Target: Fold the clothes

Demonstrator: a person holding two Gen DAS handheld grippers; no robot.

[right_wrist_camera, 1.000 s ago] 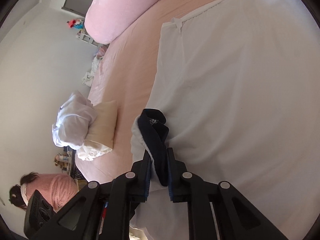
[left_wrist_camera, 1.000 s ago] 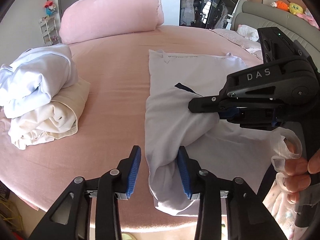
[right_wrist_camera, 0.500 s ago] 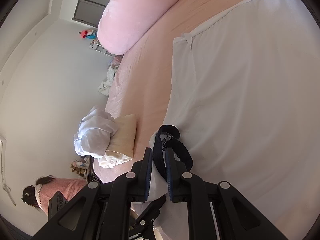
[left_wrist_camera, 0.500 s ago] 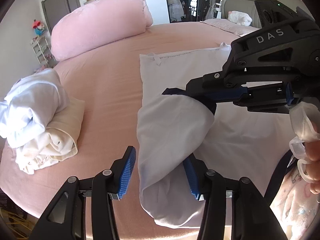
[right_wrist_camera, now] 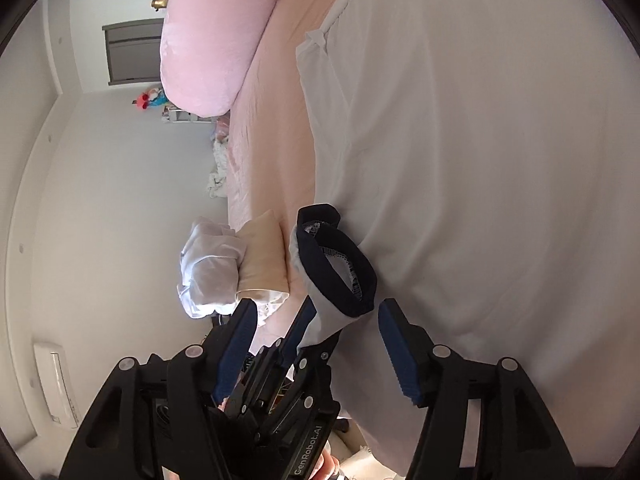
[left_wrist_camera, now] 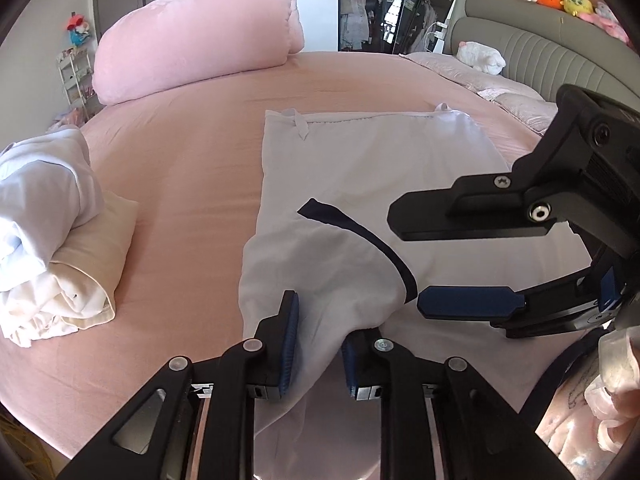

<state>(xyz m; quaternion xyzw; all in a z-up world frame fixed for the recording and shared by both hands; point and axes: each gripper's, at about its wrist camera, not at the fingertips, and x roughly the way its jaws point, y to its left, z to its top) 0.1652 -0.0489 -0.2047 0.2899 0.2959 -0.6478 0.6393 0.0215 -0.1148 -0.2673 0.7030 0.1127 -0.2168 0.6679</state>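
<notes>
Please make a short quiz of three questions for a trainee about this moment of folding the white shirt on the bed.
1. True or false: the right gripper is shut on the dark cuff.
2. Which gripper clamps the white sleeve? A) left gripper B) right gripper C) neither
3. What lies on the pink bed to the left of the white shirt in the left wrist view?

Key
1. False: its jaws have just been opening and stand apart, clear of the cuff.
2. A
3. A pile of folded clothes.
</notes>
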